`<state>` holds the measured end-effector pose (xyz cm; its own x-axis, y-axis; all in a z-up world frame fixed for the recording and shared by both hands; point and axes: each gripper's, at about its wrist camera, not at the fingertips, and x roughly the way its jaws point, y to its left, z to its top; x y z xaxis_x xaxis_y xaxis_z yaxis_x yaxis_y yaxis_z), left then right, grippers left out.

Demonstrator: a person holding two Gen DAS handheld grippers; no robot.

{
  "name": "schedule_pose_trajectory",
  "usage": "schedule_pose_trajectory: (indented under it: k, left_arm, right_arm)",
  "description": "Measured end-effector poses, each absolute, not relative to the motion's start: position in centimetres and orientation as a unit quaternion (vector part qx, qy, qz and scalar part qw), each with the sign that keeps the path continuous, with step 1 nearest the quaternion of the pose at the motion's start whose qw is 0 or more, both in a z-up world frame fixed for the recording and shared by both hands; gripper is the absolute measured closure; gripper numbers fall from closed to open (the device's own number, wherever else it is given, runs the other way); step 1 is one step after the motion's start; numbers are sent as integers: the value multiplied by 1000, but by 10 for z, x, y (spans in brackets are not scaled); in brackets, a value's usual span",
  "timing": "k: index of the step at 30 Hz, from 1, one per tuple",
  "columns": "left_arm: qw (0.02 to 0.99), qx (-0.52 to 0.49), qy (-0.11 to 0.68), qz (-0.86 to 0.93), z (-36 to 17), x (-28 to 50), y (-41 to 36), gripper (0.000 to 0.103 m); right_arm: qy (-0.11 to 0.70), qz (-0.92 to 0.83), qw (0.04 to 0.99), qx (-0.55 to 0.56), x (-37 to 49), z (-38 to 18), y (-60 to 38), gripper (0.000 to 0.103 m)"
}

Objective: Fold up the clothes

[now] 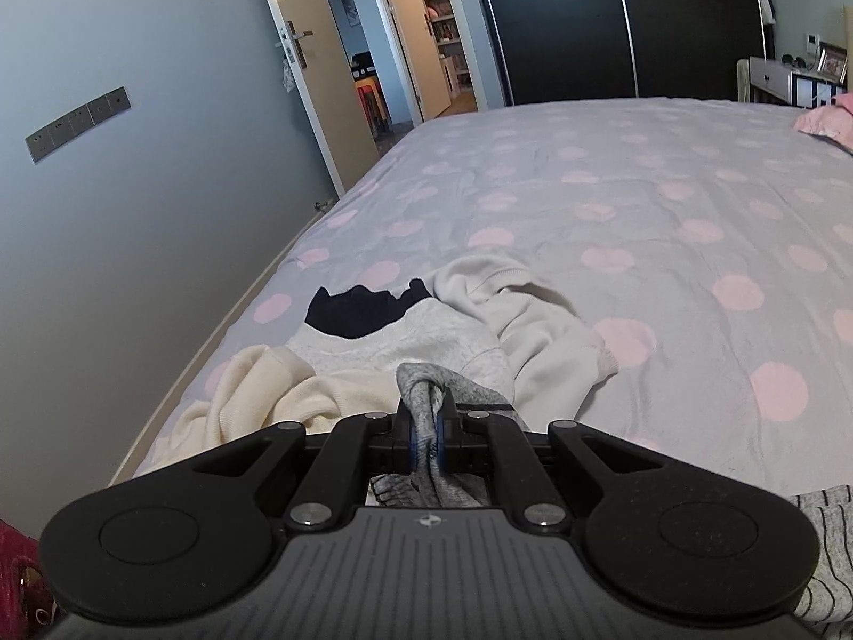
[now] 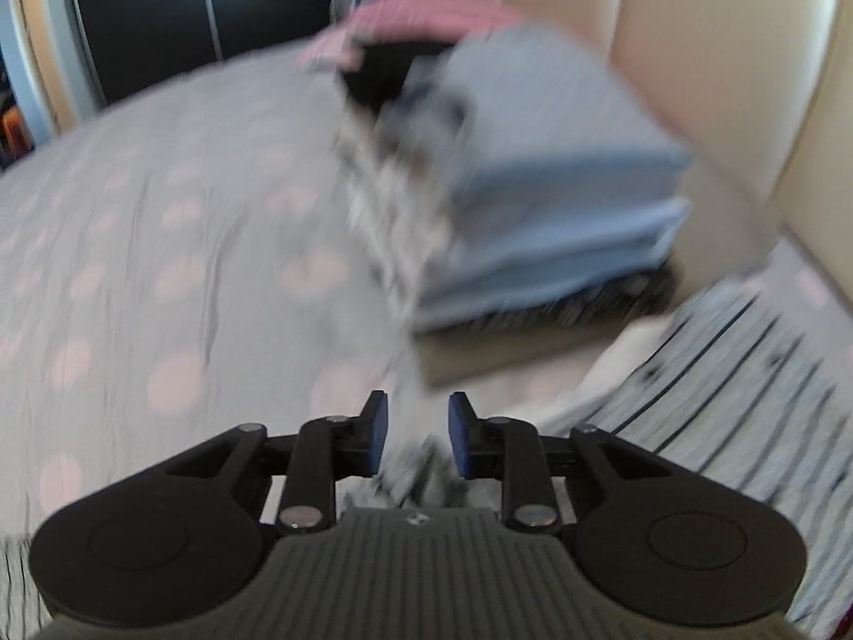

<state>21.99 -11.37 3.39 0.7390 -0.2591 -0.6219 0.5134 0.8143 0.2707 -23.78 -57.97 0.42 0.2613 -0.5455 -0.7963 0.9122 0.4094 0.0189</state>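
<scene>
My left gripper (image 1: pixel 425 429) is shut on a bunched fold of a grey knit garment (image 1: pixel 424 384), held over the near left part of the bed. Beyond it lies a heap of clothes: a cream top (image 1: pixel 256 400), a light grey top with a dark navy part (image 1: pixel 362 314) and an off-white sweatshirt (image 1: pixel 538 320). My right gripper (image 2: pixel 417 434) is open and empty above a grey striped garment (image 2: pixel 735 373). That view is motion-blurred. A stack of folded clothes with a blue piece on top (image 2: pixel 549 186) stands ahead of it.
The bed has a grey sheet with pink dots (image 1: pixel 640 202). A beige padded headboard (image 2: pixel 693 53) rises behind the stack. A grey wall (image 1: pixel 133 186) runs along the bed's left edge, with an open door and a dark wardrobe beyond. A pink item (image 1: pixel 826 120) lies far right.
</scene>
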Motion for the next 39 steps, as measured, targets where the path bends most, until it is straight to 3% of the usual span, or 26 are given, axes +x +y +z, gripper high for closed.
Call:
schedule_pose_trajectory:
  k: [8, 10, 12, 28, 32, 39]
  left_arm:
    - [903, 226, 298, -211, 28, 224, -116, 99]
    - [903, 224, 299, -211, 29, 224, -116, 99]
    - [904, 220, 299, -212, 31, 222, -115, 99]
    - [927, 155, 262, -219, 83, 192, -68, 99]
    - [924, 174, 260, -218, 79, 199, -88, 99]
    - [918, 230, 260, -194, 58, 241, -147, 99]
  right_arm:
    - [412, -481, 716, 294, -227, -50, -595, 75]
    - [413, -484, 711, 299, -230, -54, -595, 96]
    - [405, -487, 713, 299, -231, -53, -596, 100]
    - [146, -581, 769, 222, -320, 121, -516, 102]
    - [158, -593, 762, 207, -297, 127, -534, 102]
    - [209, -619, 743, 146, -211, 90, -586, 102]
